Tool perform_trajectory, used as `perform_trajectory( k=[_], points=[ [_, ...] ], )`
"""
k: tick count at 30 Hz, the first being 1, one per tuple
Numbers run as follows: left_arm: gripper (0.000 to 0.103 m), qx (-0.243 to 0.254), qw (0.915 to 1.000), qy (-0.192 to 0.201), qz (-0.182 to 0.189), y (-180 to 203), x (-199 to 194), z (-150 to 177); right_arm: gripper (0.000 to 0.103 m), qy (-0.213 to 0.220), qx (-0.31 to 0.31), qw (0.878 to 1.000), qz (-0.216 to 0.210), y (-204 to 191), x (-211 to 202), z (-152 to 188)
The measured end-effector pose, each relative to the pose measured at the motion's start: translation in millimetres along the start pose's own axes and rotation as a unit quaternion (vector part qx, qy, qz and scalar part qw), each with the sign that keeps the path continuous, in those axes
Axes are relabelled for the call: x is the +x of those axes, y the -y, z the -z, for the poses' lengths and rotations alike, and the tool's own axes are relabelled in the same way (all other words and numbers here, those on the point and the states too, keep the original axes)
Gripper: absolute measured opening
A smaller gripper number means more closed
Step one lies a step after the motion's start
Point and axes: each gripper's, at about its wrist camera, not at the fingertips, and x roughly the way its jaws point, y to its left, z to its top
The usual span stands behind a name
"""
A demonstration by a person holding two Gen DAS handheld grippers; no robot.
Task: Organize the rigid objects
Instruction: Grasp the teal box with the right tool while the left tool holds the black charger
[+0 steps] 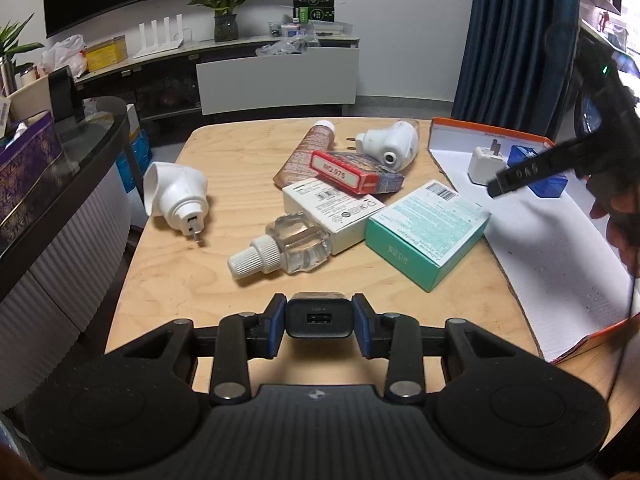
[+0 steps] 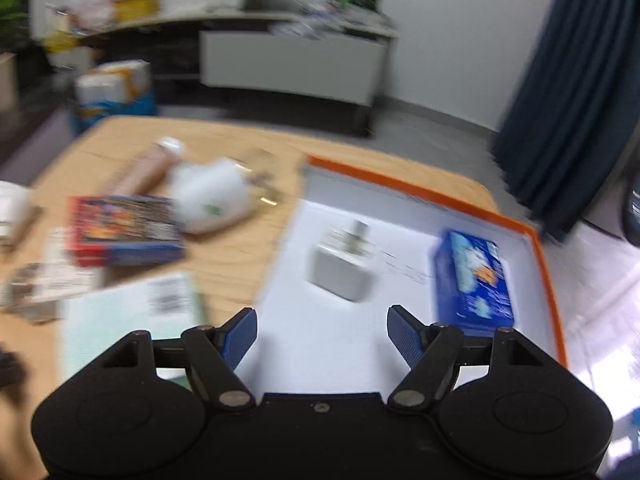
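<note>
My left gripper [image 1: 319,320] is shut on a black USB charger [image 1: 319,318], held above the near edge of the wooden table [image 1: 168,280]. My right gripper [image 2: 322,338] is open and empty over the white, orange-rimmed tray [image 2: 440,200]; it also shows in the left wrist view [image 1: 516,178]. In the tray lie a white plug adapter [image 2: 342,270] and a blue box [image 2: 472,280]. On the table lie a clear bottle [image 1: 288,246], a teal box [image 1: 428,232], a white box [image 1: 332,208], a red box [image 1: 356,170], a brown tube [image 1: 304,148] and two white plug-in devices [image 1: 176,192] [image 1: 390,140].
A dark curved counter [image 1: 60,184] stands left of the table. A TV cabinet [image 1: 276,76] with clutter stands beyond the far edge. A blue curtain [image 1: 516,40] hangs at the right. The right wrist view is motion-blurred.
</note>
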Motion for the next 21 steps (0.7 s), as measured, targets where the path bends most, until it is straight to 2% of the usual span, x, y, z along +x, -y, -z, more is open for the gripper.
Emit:
perform_trajectory(
  k=[2, 5, 6, 8, 9, 12, 13, 15, 17, 21],
  points=[
    [0.036, -0.007, 1.0000, 0.000, -0.003, -4, -1, 1, 0.085, -0.023, 0.002, 1.000, -0.018, 6, 7, 6],
    [0.036, -0.016, 0.9999, 0.002, -0.004, -10, -3, 2, 0.084, -0.030, -0.035, 0.994, -0.104, -7, -13, 24],
    [0.036, -0.017, 0.9998, 0.003, -0.008, -12, -4, 2, 0.084, -0.020, -0.057, 0.987, -0.147, -14, -27, 31],
    [0.036, -0.023, 0.9997, 0.003, -0.012, -16, -5, 4, 0.085, 0.002, -0.080, 0.966, -0.245, -21, -55, 43],
    [0.036, -0.028, 0.9995, 0.004, -0.014, -18, -7, 4, 0.085, 0.014, -0.087, 0.960, -0.267, -23, -67, 48],
    [0.036, -0.039, 0.9990, 0.004, -0.021, -26, -12, 6, 0.086, 0.032, -0.094, 0.967, -0.233, -28, -80, 49],
    [0.036, -0.041, 0.9989, 0.004, -0.024, -28, -14, 7, 0.086, 0.031, -0.093, 0.967, -0.237, -29, -81, 47],
    [0.036, -0.042, 0.9987, 0.004, -0.030, -31, -17, 10, 0.087, 0.021, -0.093, 0.960, -0.263, -34, -82, 44],
    [0.036, -0.046, 0.9983, 0.006, -0.034, -35, -21, 12, 0.089, 0.015, -0.115, 0.951, -0.285, -56, -88, 44],
    [0.036, -0.056, 0.9973, 0.008, -0.047, -43, -28, 14, 0.090, 0.013, -0.191, 0.949, -0.250, -106, -88, 50]
  ],
)
